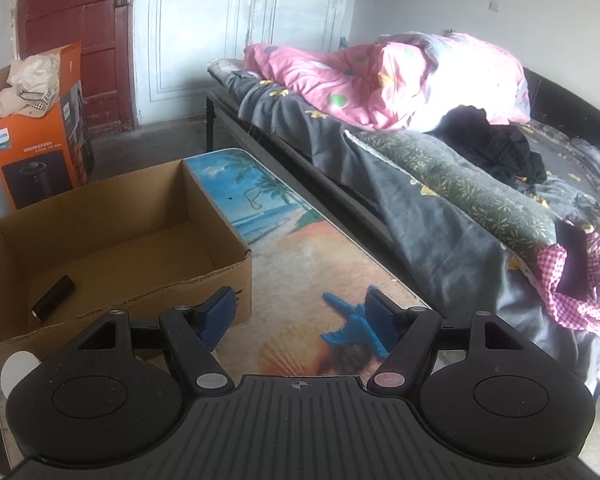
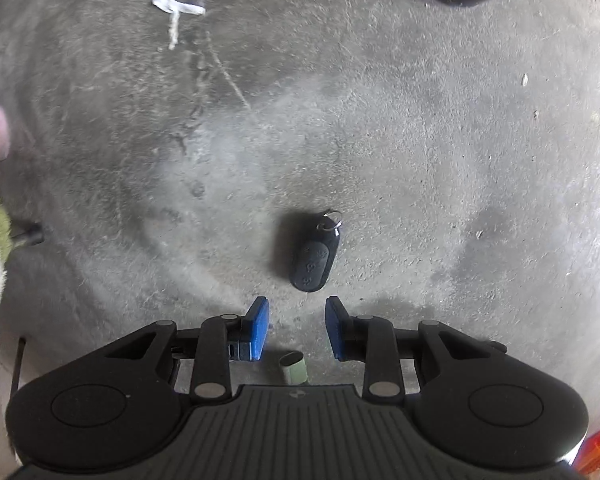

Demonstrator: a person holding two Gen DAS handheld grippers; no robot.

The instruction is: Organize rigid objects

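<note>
A dark key fob (image 2: 313, 258) with a small metal ring lay flat on the grey concrete floor (image 2: 420, 140), just ahead of the right gripper (image 2: 297, 328) and a little to the right of its middle line. The blue pads (image 2: 259, 326) of this gripper stood apart with nothing between them, and they did not touch the fob. Under the gripper a small green cylinder (image 2: 294, 368) lay on the floor.

On the left wrist view, the left gripper (image 1: 300, 314) had its jaws wide apart and empty, above a mat (image 1: 300, 264) with a beach print. Beside it, on the left, an open cardboard box (image 1: 220, 276) held one dark cylinder (image 1: 54, 298) near its front wall. Behind the box stood an orange carton (image 1: 40, 148), and to the right was a bed (image 1: 440, 184) with a pink quilt (image 1: 340, 76).
</note>
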